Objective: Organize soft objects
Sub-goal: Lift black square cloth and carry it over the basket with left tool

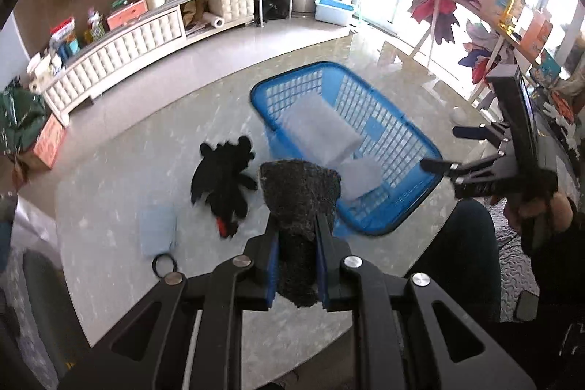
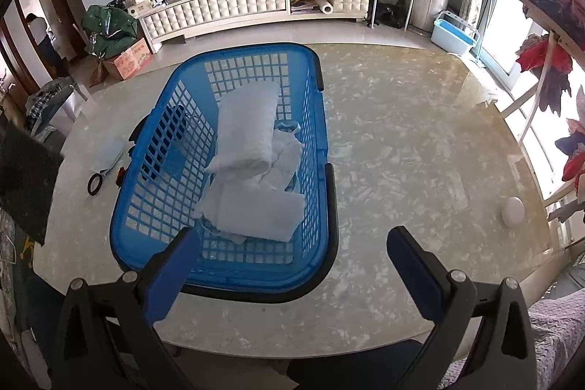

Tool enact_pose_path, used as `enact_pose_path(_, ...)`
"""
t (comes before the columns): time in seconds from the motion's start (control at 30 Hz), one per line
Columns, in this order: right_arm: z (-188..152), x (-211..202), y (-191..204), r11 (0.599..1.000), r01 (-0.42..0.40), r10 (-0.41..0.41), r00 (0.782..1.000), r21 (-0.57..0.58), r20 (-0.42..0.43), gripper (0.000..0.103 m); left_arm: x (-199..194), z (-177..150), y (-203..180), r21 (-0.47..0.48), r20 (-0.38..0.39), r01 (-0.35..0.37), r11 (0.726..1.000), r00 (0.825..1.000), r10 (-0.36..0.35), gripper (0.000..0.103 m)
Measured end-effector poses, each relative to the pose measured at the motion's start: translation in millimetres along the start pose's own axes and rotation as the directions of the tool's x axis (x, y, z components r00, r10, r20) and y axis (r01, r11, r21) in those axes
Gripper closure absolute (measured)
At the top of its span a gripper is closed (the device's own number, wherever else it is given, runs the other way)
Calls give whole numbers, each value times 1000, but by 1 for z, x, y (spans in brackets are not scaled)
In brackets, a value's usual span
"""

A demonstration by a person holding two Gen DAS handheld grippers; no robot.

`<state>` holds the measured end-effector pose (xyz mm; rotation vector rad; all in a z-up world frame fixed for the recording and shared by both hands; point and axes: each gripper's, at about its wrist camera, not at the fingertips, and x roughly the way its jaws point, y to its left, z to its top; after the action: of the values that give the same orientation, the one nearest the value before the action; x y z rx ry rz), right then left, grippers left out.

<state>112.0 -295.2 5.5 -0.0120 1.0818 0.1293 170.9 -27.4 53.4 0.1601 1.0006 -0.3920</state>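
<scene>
Two grippers angled down: left gripper [image 1: 296,265] clamps dark cloth [image 1: 298,196]; right gripper [image 2: 292,254] wide.

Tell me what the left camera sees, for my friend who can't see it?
The left hand-held gripper is shut on a dark grey fuzzy cloth above a marble table. Ahead is a blue basket holding white towels, with a black plush toy beside it.

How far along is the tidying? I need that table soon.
Done: two white towels already lie in the blue basket. In hand: the left gripper is shut on a dark grey cloth, lifted beside the basket; the right gripper is open and empty. Left: the black plush toy and a pale blue cloth remain on the table.
</scene>
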Motion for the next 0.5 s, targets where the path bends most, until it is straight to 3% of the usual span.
enact_pose_path(0.5, 0, 8, -33, 999, -17, 18, 1000, 36, -12, 0, 75, 50, -59, 64, -77, 82, 995, 994, -77, 88)
